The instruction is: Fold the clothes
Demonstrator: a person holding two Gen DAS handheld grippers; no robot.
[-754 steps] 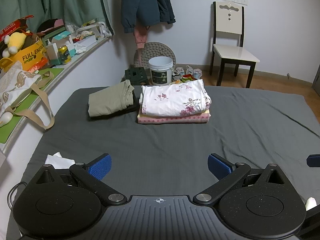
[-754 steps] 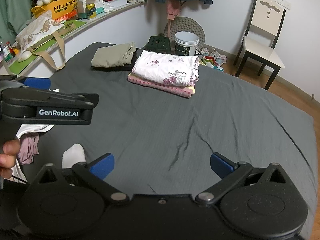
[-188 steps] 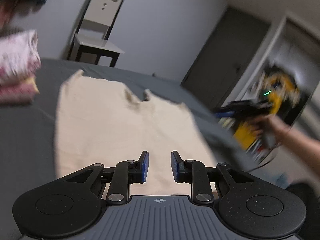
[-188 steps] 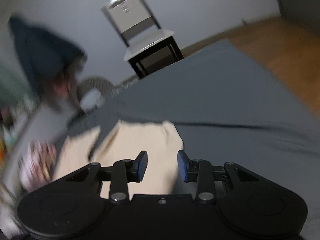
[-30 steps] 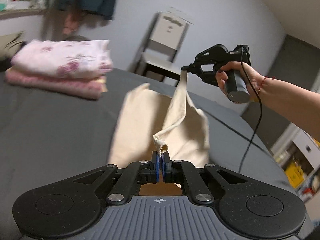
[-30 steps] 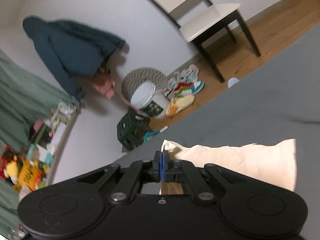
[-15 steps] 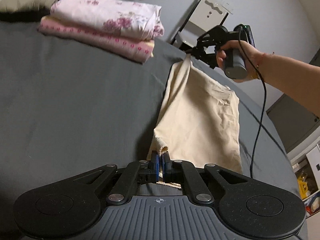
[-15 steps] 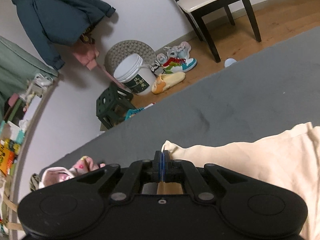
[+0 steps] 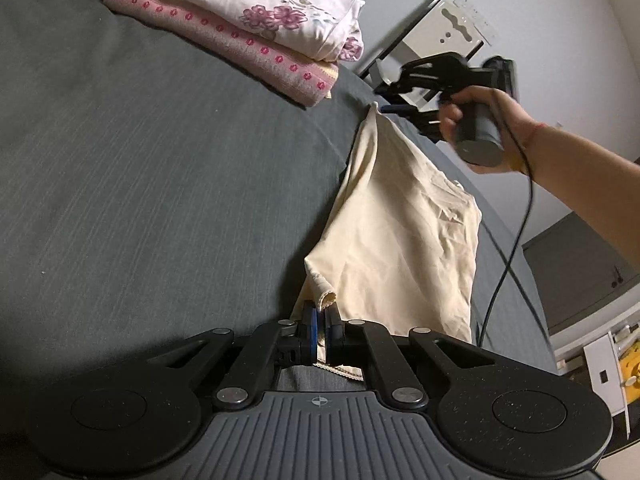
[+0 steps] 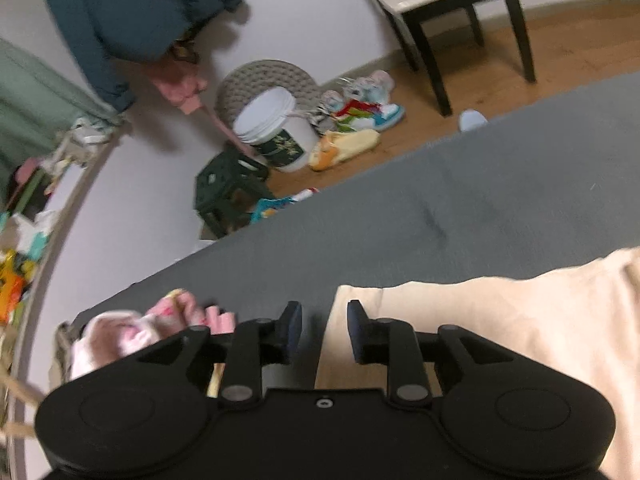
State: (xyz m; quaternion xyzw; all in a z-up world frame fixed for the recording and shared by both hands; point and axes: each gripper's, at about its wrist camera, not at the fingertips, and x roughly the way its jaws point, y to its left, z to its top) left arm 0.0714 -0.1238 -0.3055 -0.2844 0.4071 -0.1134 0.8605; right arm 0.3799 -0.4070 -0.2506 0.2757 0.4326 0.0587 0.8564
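1. Release is the main change we see from half a second ago: our right hand-held gripper (image 10: 320, 322), which then pinched the far corner of the cream garment (image 9: 400, 232), now has its fingers parted, with that corner lying loose between them on the bed (image 9: 140, 140).
2. We keep our left hand-held gripper (image 9: 319, 322) clenched on the near corner of the cream garment, a small curl of hem sticking up just above the blue pads.
3. We see the garment folded lengthwise into a narrow strip that runs from the left hand-held gripper away toward the right one, flat on the grey bed, as it did half a second ago.
4. We hold the right hand-held gripper in a hand (image 9: 484, 120) just above the far end of the strip, close to the bed's far edge.
5. We note a stack of folded clothes (image 9: 248, 20) at the far left of the bed, well apart from the strip, with a wide stretch of bare grey sheet between them.
6. We find less room on the right: the garment's right edge lies near the side of the bed, and the cable (image 9: 508, 264) from the right hand-held gripper hangs down there.
7. We see a chair (image 10: 452, 4), a white bucket (image 10: 276, 128) and shoes (image 10: 360, 112) on the floor beyond the bed's far edge.
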